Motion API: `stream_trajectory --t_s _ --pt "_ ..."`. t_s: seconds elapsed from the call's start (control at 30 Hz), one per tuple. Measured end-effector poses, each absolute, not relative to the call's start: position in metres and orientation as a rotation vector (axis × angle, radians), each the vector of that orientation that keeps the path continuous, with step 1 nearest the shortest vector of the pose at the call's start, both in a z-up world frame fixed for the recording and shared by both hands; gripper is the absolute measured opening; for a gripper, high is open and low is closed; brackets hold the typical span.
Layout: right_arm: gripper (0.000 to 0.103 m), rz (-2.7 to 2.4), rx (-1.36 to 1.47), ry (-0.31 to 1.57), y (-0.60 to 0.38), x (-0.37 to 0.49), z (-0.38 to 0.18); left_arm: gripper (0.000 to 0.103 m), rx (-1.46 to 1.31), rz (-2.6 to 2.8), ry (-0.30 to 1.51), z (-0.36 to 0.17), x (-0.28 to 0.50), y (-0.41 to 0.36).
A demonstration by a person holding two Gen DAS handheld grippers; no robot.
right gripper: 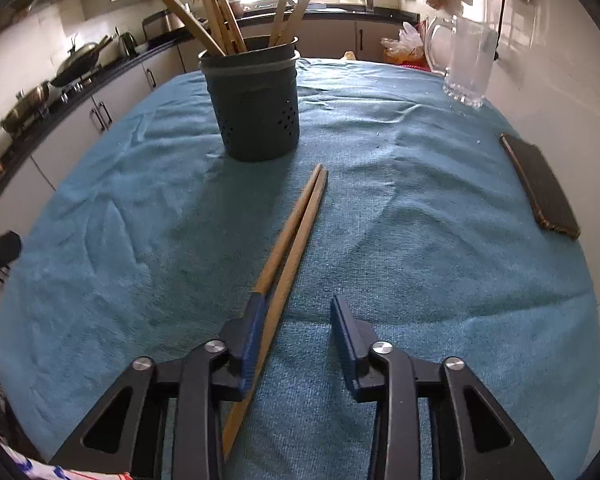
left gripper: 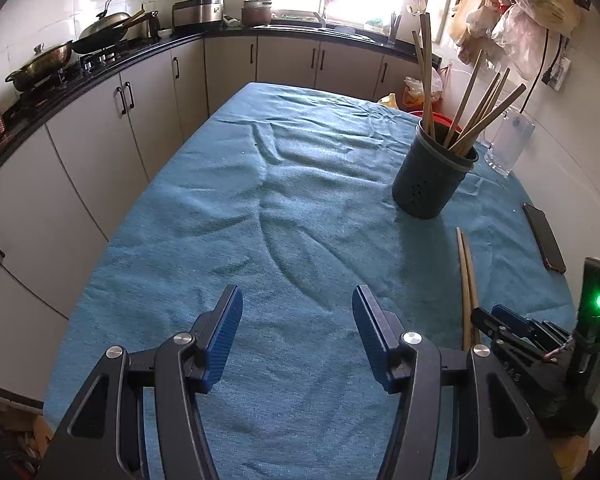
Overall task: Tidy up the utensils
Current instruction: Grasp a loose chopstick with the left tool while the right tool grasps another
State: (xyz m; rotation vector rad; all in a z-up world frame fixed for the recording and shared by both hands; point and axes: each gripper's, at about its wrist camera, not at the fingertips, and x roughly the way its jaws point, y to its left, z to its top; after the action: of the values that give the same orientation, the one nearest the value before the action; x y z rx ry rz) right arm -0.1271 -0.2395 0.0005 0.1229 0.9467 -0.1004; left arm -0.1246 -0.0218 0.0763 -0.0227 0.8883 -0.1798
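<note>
While its jaws are standing part-open around two chopsticks (right gripper: 296, 232) lying on the blue-clothed tabletop (right gripper: 420, 240), not yet pinching them, the right gripper (right gripper: 296, 320) is hovering short of the holder (right gripper: 256, 100); the left gripper (left gripper: 296, 320) is idling open, empty

Black tongs (right gripper: 296, 320) with ribbed blue pads (left gripper: 224, 332), silver pivot screws, one green indicator light.
</note>
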Motion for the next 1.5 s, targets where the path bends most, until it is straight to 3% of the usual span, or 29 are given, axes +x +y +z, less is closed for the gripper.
stream_trajectory --t_s 0.43,0.87,0.93,1.0,1.07,1.3,1.5 --pt "0.012 -0.247 0.169 0.956 -0.294 -0.154 -0.001 0.056 0.014 -0.321 0.944 0.064 -0.136 -0.063" --pt "0.010 -0.179 0.299 0.935 -0.324 -0.178 -0.002 0.056 0.231 -0.461 0.984 0.030 -0.128 -0.167" --pt "0.010 -0.174 0.307 0.938 -0.323 -0.179 -0.002 0.045 0.263 -0.476 0.985 0.023 -0.124 -0.179" --pt "0.010 -0.169 0.319 0.939 -0.324 -0.179 -0.002 0.011 0.291 -0.479 0.999 0.016 -0.123 -0.188" --pt "0.009 -0.161 0.329 0.940 -0.327 -0.178 -0.002 0.001 0.284 -0.487 1.024 0.010 -0.121 -0.192" --pt "0.008 -0.135 0.338 0.957 -0.325 -0.186 0.000 0.000 0.094 -0.520 1.133 0.009 -0.126 -0.165" --pt "0.010 -0.091 0.400 0.990 -0.331 -0.202 -0.002 0.000 0.129 -0.573 1.156 0.019 -0.151 -0.145"
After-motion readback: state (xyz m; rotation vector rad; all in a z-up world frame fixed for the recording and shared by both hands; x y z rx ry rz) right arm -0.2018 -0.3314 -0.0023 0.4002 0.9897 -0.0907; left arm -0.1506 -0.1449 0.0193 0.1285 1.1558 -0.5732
